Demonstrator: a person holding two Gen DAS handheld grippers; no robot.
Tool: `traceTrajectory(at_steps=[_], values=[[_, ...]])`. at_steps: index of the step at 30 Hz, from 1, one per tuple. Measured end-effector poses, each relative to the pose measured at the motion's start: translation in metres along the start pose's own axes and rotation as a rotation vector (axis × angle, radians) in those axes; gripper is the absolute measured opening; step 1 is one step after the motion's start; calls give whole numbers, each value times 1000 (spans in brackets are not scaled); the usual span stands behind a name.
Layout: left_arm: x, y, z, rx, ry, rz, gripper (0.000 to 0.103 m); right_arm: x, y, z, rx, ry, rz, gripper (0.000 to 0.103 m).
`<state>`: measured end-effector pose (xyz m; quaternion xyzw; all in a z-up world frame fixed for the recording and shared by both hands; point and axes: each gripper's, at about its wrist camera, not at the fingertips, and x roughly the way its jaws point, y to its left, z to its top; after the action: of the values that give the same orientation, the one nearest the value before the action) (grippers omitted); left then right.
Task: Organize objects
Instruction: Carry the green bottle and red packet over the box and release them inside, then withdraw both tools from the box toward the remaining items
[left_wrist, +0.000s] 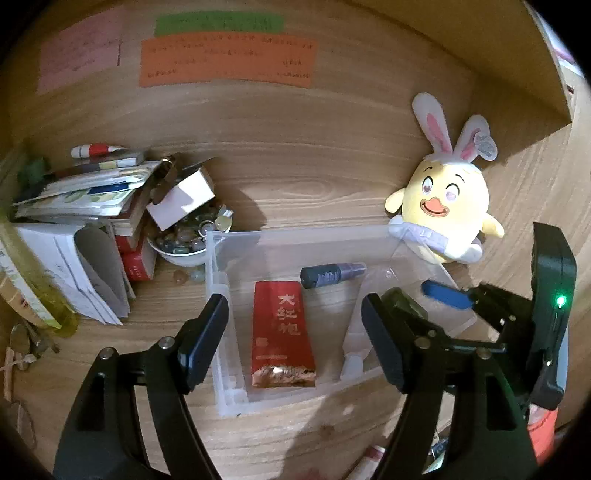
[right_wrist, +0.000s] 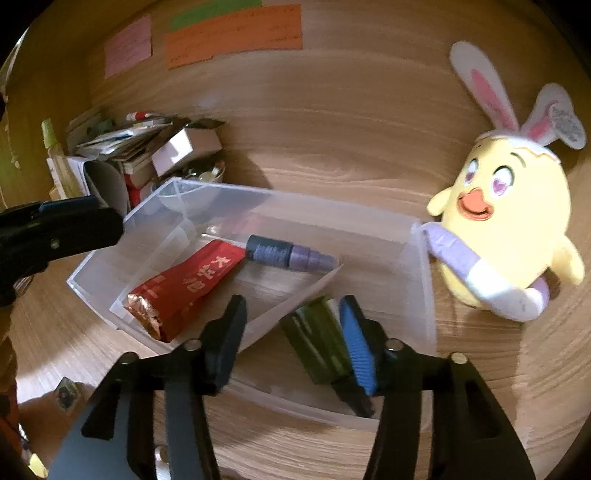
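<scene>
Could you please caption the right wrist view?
Right gripper open beside a green bottle in a clear bin.

The writing on the orange paper (left_wrist: 227, 61), the green paper (left_wrist: 219, 24) and the pink paper (left_wrist: 79, 50) is staying too blurred to read. The stack of books (left_wrist: 79, 192) is hiding its own lower part behind white folded sheets (left_wrist: 88, 266). The left gripper (left_wrist: 295, 338) is covering the near wall of the clear box (left_wrist: 303, 234). In the right wrist view, the dark green bottle (right_wrist: 319, 341) is lying partly behind a blue pad (right_wrist: 356, 349), and its label is not showing.
</scene>
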<state>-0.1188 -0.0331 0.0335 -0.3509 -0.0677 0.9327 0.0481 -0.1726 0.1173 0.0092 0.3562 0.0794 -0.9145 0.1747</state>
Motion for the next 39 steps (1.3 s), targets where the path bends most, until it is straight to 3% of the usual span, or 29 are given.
traceTrajectory(at_steps=[4,7,11,14,20,31,39], values=[[-9,1,-4,3,-11,8,78,-14,0,2,-13,-37,-62,74],[-17,2,-7,4,-24,19,83,-26,0,3,-25,-68,-101,82],[-26,2,-13,9,-33,24,85,-43,-2,4,-30,-97,-122,84],[-32,2,-20,11,-38,30,93,-55,-4,1,-23,-113,-119,87],[-39,5,-34,2,-16,27,94,-75,-6,-10,-2,-130,-93,98],[-49,4,-72,22,11,80,94,-92,6,-35,-15,-127,-85,101],[-47,16,-104,-27,75,63,94,-76,7,-68,-13,-37,-113,101]])
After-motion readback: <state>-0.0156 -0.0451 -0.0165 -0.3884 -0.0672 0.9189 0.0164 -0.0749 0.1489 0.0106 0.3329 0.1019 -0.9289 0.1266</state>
